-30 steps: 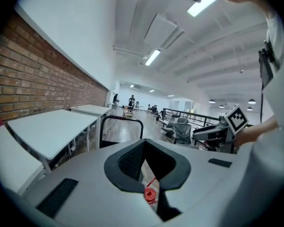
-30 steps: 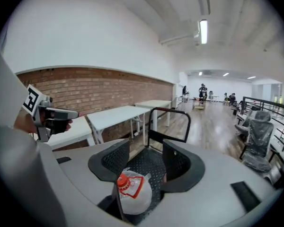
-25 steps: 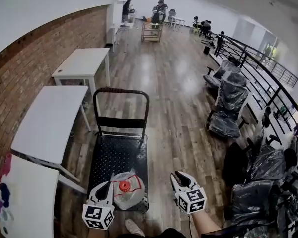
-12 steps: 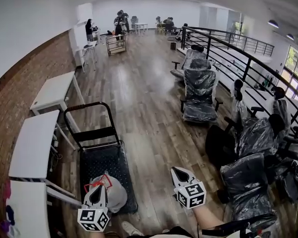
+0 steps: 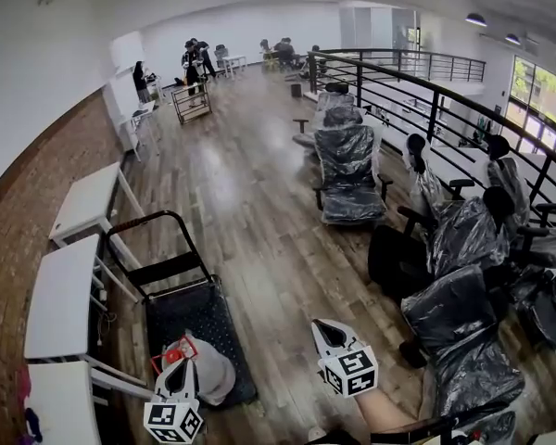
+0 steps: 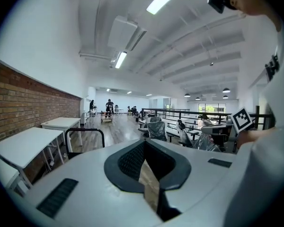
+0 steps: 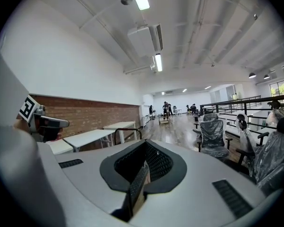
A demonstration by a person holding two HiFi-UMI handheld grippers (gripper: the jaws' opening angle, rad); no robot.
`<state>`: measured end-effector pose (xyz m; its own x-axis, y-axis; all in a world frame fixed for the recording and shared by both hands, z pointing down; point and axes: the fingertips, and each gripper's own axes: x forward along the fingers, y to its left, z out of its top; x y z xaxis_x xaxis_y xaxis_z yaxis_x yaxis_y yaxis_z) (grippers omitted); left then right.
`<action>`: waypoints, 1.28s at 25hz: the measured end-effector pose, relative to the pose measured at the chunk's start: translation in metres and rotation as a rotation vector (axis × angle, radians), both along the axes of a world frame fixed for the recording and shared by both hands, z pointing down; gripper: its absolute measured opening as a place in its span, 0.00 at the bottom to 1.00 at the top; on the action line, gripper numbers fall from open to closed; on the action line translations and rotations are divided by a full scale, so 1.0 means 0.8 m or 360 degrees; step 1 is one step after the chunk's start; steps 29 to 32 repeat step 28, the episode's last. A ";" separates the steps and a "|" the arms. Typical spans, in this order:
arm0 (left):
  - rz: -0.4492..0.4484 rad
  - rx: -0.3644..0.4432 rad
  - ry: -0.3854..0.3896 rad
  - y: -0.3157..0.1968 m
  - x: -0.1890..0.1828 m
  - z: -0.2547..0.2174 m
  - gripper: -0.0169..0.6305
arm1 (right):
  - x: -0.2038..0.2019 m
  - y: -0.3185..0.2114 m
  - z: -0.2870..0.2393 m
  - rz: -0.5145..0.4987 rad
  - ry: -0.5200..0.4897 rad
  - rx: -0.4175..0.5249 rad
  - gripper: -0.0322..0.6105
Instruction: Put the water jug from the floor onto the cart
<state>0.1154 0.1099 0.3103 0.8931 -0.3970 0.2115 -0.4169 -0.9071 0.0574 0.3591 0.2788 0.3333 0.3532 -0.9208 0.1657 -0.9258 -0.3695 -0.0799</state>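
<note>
A wide wooden floor (image 5: 259, 211) ran the length of the hall. A brick wall (image 5: 18, 221) closed it off at 9 o'clock, and a black railing (image 5: 417, 91) did the same from 1 to 3 o'clock. White counters (image 5: 60, 295) stood in a row along the brick wall. Chairs (image 5: 347, 170) wrapped in plastic were grouped from the middle of the head view out to 4 o'clock. A few people (image 5: 195, 58) stood far off at 11 o'clock.

The black cart (image 5: 176, 313) was parked at 8 o'clock, just beside the counters, with its handle frame (image 5: 162, 269) at the far end of the deck. The water jug (image 5: 213, 374) sat on the near end of the deck, off the floor, pale and rounded. A red part (image 5: 174, 352) showed at its 10 o'clock edge.

The left gripper (image 5: 179, 372) hung at 7 o'clock and overlapped the jug in the head view. Its own view looked out level over the hall, and its jaws were together with nothing between them. The right gripper (image 5: 325, 328) was at 5 o'clock over bare floor, well apart from the cart. Its jaws were also closed on nothing.
</note>
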 end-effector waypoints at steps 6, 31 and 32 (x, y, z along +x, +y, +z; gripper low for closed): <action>-0.0008 0.0000 0.0033 -0.009 -0.045 -0.008 0.03 | -0.036 -0.020 -0.023 0.0004 0.0063 -0.0026 0.05; -0.0167 -0.0012 0.0197 -0.067 -0.188 -0.029 0.03 | -0.185 -0.100 -0.055 -0.0175 0.0233 -0.0111 0.05; -0.0167 -0.0012 0.0197 -0.067 -0.188 -0.029 0.03 | -0.185 -0.100 -0.055 -0.0175 0.0233 -0.0111 0.05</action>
